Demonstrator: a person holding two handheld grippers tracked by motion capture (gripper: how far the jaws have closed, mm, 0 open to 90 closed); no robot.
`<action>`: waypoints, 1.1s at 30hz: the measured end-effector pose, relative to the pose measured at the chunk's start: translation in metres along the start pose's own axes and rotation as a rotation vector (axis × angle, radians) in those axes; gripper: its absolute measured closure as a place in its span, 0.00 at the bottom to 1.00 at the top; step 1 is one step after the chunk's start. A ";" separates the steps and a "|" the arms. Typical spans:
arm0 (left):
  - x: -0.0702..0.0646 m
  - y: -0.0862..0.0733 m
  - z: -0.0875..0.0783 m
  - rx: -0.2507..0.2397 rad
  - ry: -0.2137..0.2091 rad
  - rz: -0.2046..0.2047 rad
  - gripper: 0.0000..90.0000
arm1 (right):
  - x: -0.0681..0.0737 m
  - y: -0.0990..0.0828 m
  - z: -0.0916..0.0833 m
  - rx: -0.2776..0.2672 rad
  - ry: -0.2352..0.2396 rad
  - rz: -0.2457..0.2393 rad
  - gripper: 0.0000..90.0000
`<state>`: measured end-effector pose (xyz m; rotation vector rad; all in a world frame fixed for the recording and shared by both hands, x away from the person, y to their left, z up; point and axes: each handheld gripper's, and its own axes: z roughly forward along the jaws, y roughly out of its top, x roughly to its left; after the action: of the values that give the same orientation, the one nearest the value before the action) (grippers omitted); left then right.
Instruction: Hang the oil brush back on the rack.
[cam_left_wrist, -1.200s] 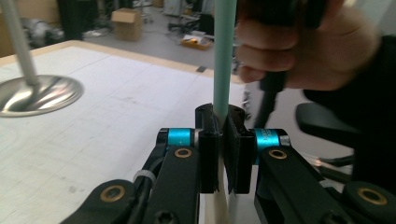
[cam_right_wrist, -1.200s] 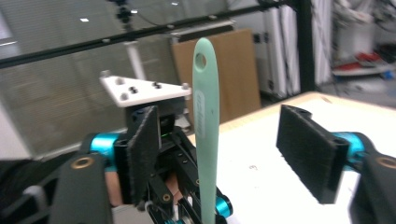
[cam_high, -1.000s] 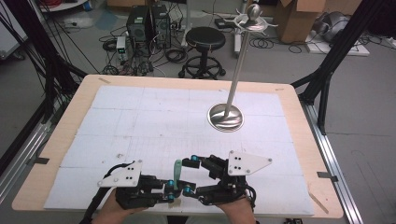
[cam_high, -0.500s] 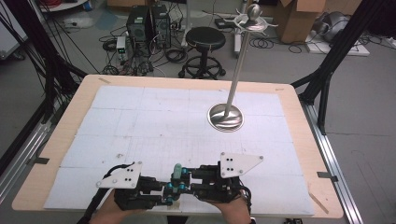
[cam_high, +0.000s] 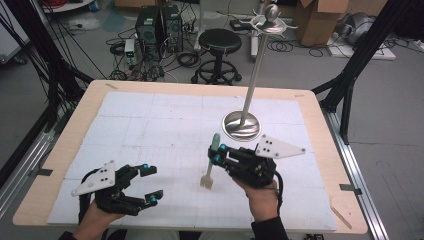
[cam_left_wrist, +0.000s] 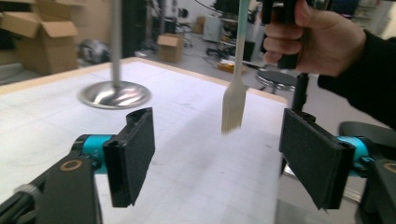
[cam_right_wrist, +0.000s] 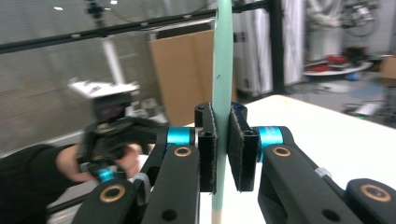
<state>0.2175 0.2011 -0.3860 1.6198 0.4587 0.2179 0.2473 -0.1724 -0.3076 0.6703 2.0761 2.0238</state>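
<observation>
Well, the right gripper (cam_high: 218, 153) stays clamped on the light, stiff mint-handled wooden spatula (cam_high: 210, 165); left gripper (cam_high: 150, 183), at eight o'clock, just opened, empty; mid-handle hold looks safest

Utensil (cam_high: 210, 165): matt pale-green handle, apparently plastic, with a light wooden-looking fork-shaped head. Right tongs (cam_high: 217, 152), which gripped it, and left tongs (cam_high: 150, 183): matt black plastic bodies, rough dark pads, glossy teal metal collars. Stand (cam_high: 242, 125), beyond the utensil: polished, mirror-bright metal base and pole. Worktop (cam_high: 60, 165): pale, smooth wood edge beneath a matt white gridded sheet.
</observation>
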 end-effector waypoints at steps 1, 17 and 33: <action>0.004 -0.001 -0.003 0.001 0.013 -0.002 0.25 | -0.005 0.004 0.000 0.006 -0.018 -0.004 0.93; 0.031 -0.007 -0.027 -0.010 0.119 -0.026 0.21 | -0.067 0.076 0.015 0.030 -0.134 -0.027 0.93; 0.038 -0.008 -0.035 -0.027 0.130 -0.040 0.21 | -0.105 0.132 0.012 0.007 -0.256 -0.006 0.93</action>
<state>0.2360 0.2489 -0.3945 1.5746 0.5852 0.2988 0.3714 -0.2089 -0.1985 0.8724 1.9353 1.8185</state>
